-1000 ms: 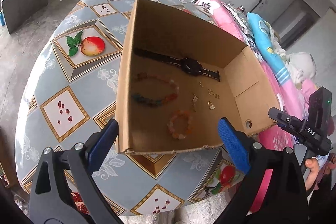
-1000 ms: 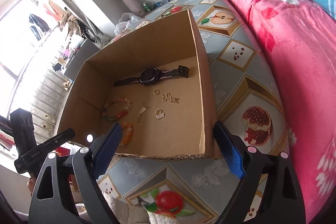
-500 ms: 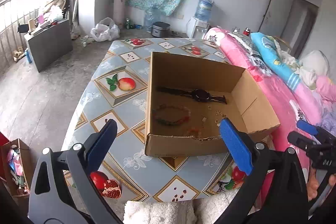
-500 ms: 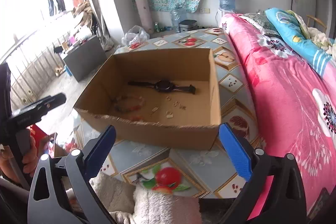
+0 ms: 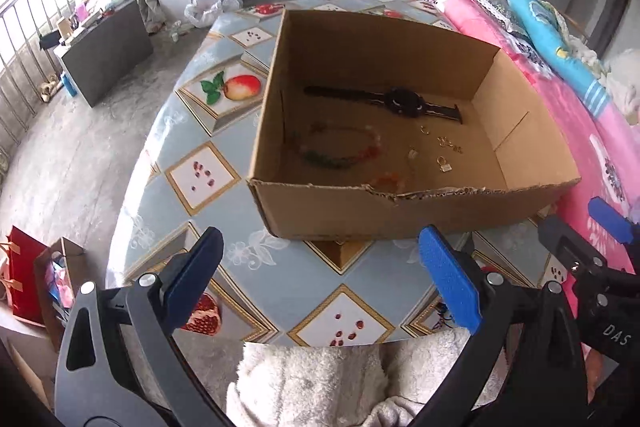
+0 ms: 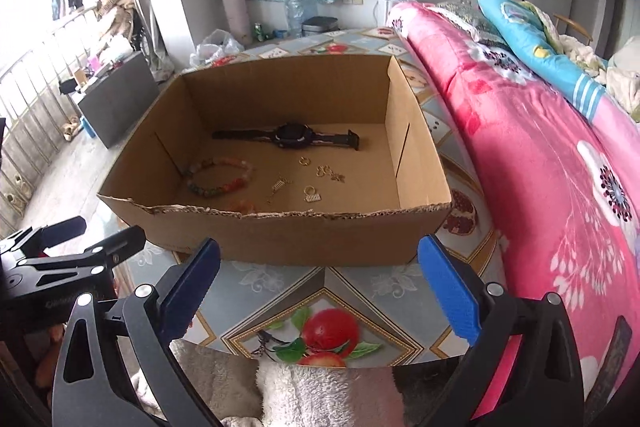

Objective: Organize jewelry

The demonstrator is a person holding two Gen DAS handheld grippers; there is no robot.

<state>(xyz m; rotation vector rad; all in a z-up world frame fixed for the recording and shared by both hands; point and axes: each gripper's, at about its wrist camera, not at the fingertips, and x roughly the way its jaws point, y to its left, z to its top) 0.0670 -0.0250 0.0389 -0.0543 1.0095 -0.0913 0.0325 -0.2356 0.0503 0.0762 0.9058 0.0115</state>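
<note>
Both tools are hanging back from the cardboard box (image 6: 276,227), over the near edge of the counter (image 6: 280,291). The left hand-held gripper (image 5: 320,279) is standing spread with nothing between its blue pads, and the right hand-held gripper (image 6: 320,287) is likewise gaping wide and carrying nothing.

The likely trouble is coming from the box itself. Its near wall is standing tall and ragged, so a hand-held gripper reaching in at a shallow angle is risking catching the torn rim and shoving the whole box across the slick counter. Inside, the small gold earrings (image 6: 312,193) are lying close together near the box's middle; wide pads coming down there are liable to scatter them or pinch two at once. The little orange bracelet (image 6: 244,206) is sitting tight against the near wall, half hidden by it, leaving poor room for a finger.

The jewelry is all lying on the box floor: a black watch (image 6: 292,135) is stretching flat along the far wall, a multicoloured bead bracelet (image 6: 218,177) is resting toward the left wall, and the thin gold pieces are glinting between them.
</note>
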